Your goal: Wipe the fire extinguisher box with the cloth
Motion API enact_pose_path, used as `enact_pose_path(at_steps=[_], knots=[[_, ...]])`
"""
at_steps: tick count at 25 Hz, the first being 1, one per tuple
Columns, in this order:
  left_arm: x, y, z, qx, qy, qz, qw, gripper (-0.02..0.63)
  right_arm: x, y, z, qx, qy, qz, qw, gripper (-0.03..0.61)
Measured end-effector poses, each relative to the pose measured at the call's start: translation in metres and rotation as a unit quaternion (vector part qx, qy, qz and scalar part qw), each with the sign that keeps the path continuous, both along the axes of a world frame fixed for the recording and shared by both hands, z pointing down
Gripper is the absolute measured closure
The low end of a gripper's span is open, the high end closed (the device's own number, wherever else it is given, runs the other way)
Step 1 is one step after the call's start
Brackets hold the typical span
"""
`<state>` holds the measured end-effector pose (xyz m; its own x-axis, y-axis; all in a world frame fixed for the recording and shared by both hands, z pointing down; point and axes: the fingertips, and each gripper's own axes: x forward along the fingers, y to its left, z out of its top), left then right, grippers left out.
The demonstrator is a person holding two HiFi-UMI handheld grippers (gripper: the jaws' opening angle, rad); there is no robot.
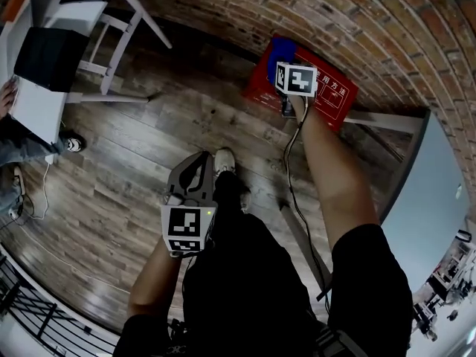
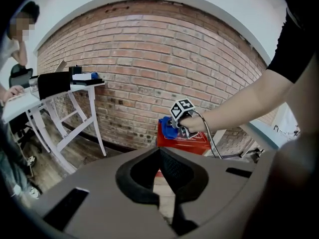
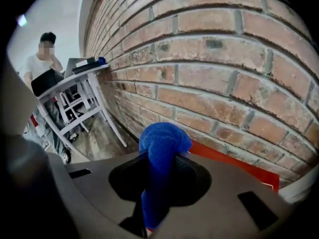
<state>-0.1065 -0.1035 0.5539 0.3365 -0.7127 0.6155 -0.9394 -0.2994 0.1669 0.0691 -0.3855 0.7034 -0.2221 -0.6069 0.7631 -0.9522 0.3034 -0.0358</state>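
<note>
Right tool (image 3: 158, 158): pinches blue cloth (image 1: 280, 50), which bulges past its tips | red box (image 1: 331, 95): just beneath tips, against brick wall (image 3: 224, 83) | left tool (image 2: 160, 153): pressed together, empty, box well ahead

Blue cloth (image 3: 162, 148): nubbly knit fabric, matt.
Red fire extinguisher box (image 1: 331, 103): smooth, faint sheen.
Wall (image 1: 357, 21), twelve o'clock: rough matt brick.
Floor (image 1: 149, 147): grainy wood planks.

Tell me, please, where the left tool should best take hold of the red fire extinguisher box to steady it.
Probably the upper corner of the box away from the cloth, reached from the front and above. The box stands against the brick wall, so its back is closed off, and the right tool holds the cloth at the other end.
</note>
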Motion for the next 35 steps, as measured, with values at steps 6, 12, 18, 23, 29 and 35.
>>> enact_pose_path(at_steps=[6,12,18,23,29,35], knots=[[-0.003,-0.009,0.009,0.002,0.015,-0.018,0.9997,0.606,-0.004,-0.015,0.032,-0.016,0.052,-0.008,0.998,0.495],[0.0,-0.018,0.012,-0.012,0.021,-0.012,0.9996,0.606,0.019,-0.015,0.036,-0.025,0.084,-0.005,0.996,0.495],[0.009,-0.027,0.015,-0.016,0.027,0.0,0.9995,0.606,0.129,-0.006,0.029,-0.023,0.102,0.094,0.99,0.495],[0.018,-0.029,0.02,-0.021,0.021,0.01,0.9995,0.606,0.235,0.033,0.034,-0.043,0.09,0.203,0.974,0.495],[0.047,-0.03,0.026,-0.024,0.007,0.041,0.9988,0.606,0.296,0.092,0.043,-0.059,0.071,0.262,0.961,0.495],[0.067,-0.036,0.035,-0.026,-0.008,0.048,0.9985,0.606,0.291,0.107,0.044,-0.049,0.076,0.265,0.96,0.495]])
